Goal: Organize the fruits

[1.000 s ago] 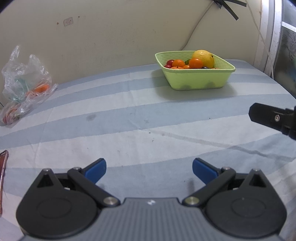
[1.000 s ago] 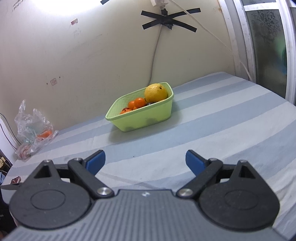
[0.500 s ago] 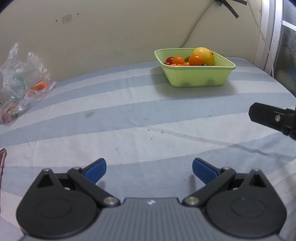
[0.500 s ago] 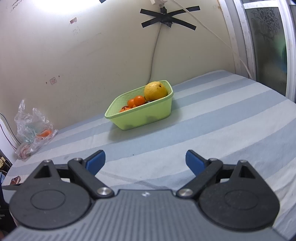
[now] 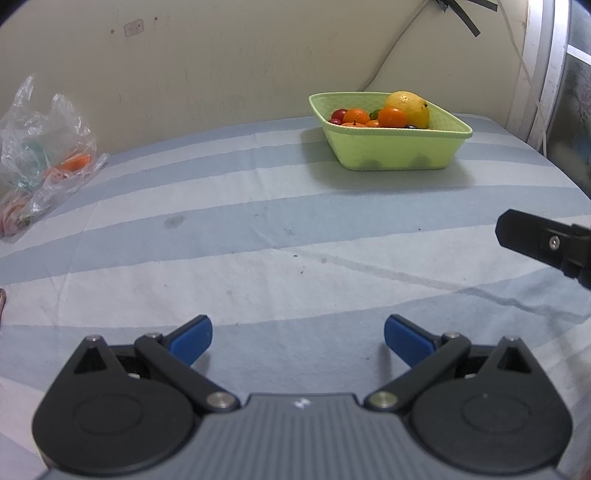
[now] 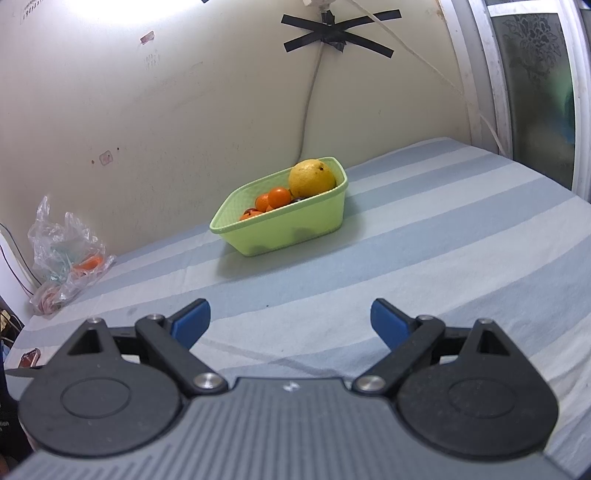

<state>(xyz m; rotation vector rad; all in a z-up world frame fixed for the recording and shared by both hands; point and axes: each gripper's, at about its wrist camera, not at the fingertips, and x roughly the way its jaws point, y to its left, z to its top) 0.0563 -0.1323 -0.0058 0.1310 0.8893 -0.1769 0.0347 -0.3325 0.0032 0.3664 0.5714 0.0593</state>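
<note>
A light green basket (image 5: 399,157) stands at the far side of the striped cloth, near the wall; it also shows in the right wrist view (image 6: 295,229). It holds a large yellow fruit (image 5: 408,109) (image 6: 312,178), small orange fruits (image 5: 392,116) (image 6: 279,197) and small red ones (image 5: 339,113). My left gripper (image 5: 297,338) is open and empty, low over the cloth, well short of the basket. My right gripper (image 6: 290,323) is open and empty, also well short of it. A black part of the right gripper shows at the right edge of the left wrist view (image 5: 546,242).
A crumpled clear plastic bag (image 5: 40,155) (image 6: 68,258) with orange and green contents lies at the far left by the wall. A cable taped with black tape (image 6: 334,31) hangs down the wall behind the basket. A window frame (image 6: 495,74) stands at the right.
Both views have tilted slightly: the basket has sunk a little in the frame after rising half a second ago. Both grippers stay open and empty.
</note>
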